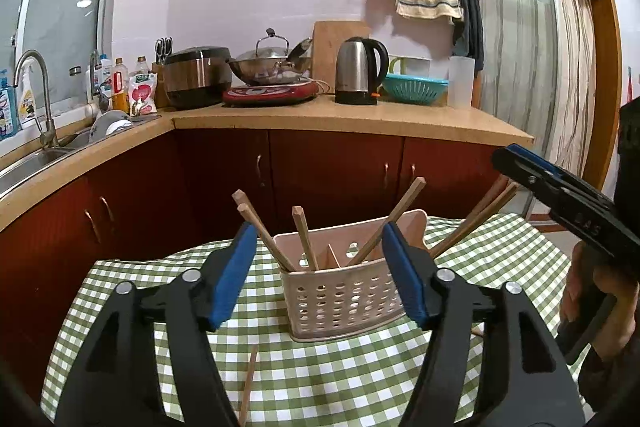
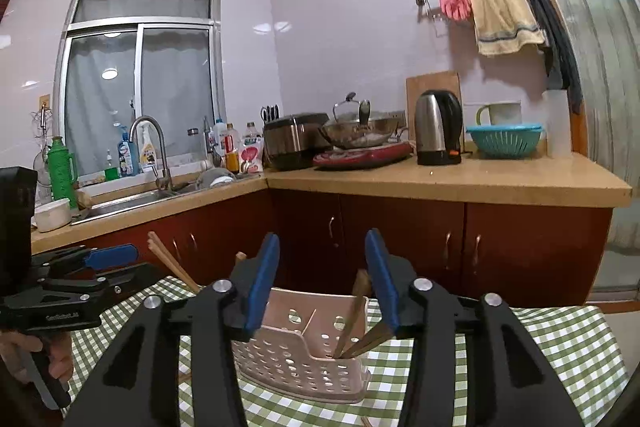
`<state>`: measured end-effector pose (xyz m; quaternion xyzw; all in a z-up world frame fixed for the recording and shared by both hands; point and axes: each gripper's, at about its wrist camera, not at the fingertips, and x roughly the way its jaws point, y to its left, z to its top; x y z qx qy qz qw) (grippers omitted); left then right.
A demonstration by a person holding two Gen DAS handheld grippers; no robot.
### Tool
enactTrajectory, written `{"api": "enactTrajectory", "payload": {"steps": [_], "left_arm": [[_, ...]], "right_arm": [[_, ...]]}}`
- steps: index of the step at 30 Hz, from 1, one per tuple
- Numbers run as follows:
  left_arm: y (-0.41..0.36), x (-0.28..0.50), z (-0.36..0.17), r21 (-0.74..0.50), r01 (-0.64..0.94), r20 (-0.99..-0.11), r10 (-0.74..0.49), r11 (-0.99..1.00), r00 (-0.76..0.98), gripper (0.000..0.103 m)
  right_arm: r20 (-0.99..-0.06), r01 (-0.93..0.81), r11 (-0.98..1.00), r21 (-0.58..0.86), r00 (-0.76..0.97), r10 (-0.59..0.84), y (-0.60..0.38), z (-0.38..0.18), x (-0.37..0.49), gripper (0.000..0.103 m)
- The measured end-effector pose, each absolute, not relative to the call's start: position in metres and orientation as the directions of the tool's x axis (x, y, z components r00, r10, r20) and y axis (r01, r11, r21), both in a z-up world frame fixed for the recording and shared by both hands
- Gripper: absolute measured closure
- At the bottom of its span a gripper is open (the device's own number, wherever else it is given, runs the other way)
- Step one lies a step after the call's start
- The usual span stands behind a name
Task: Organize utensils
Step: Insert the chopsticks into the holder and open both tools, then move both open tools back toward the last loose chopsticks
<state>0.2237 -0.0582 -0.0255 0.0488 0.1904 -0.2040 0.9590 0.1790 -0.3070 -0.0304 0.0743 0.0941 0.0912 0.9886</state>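
Chopsticks mostly binned; one stray remaining.
Holder (image 1: 340,291) on checked cloth (image 1: 320,379), several chopsticks (image 1: 304,239) leaning inside; one loose chopstick (image 1: 249,383) near it, possibly another by its base. Left gripper (image 1: 320,271) open, empty; right gripper (image 2: 322,281) part open, nothing clamped.
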Motion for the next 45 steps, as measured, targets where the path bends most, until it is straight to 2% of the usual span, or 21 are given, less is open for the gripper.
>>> {"api": "enactTrajectory", "payload": {"steps": [8,11,21,33,35,36,38,40,44,45], "left_arm": [[-0.041,0.19,-0.03,0.007,0.38,-0.351,-0.353,0.925,0.867,0.024],[-0.033,0.178,-0.041,0.012,0.366,-0.353,-0.339,0.93,0.872,0.024],[-0.008,0.142,-0.093,0.007,0.304,-0.417,-0.274,0.953,0.867,0.024],[0.012,0.124,-0.142,-0.007,0.222,-0.495,-0.196,0.975,0.846,0.024],[0.014,0.124,-0.145,-0.001,0.218,-0.504,-0.189,0.976,0.843,0.024],[0.013,0.124,-0.148,0.003,0.216,-0.508,-0.184,0.976,0.841,0.024],[0.013,0.124,-0.15,0.005,0.213,-0.515,-0.18,0.977,0.838,0.024],[0.014,0.125,-0.154,0.001,0.214,-0.522,-0.182,0.977,0.833,0.024],[0.016,0.126,-0.158,-0.001,0.216,-0.529,-0.184,0.976,0.828,0.024],[0.016,0.126,-0.159,-0.002,0.215,-0.531,-0.183,0.977,0.827,0.024]], "right_arm": [[-0.152,-0.154,0.979,0.138,0.973,0.174,-0.318,-0.03,0.135,0.05],[-0.171,-0.131,0.984,0.117,0.974,0.15,-0.324,-0.045,0.117,0.05],[-0.341,-0.043,0.992,0.116,0.937,0.08,-0.347,-0.125,0.068,0.05],[-0.479,0.075,0.985,0.153,0.878,0.007,-0.377,-0.197,0.043,0.051],[-0.505,0.096,0.984,0.149,0.863,-0.007,-0.381,-0.205,0.045,0.052],[-0.517,0.102,0.983,0.152,0.856,-0.009,-0.382,-0.207,0.047,0.057],[-0.527,0.105,0.981,0.166,0.85,-0.002,-0.385,-0.211,0.047,0.061],[-0.561,0.114,0.984,0.136,0.827,-0.018,-0.382,-0.213,0.052,0.071],[-0.611,0.136,0.984,0.111,0.79,-0.04,-0.38,-0.217,0.058,0.074],[-0.625,0.138,0.984,0.108,0.78,-0.041,-0.38,-0.218,0.06,0.077]]}}
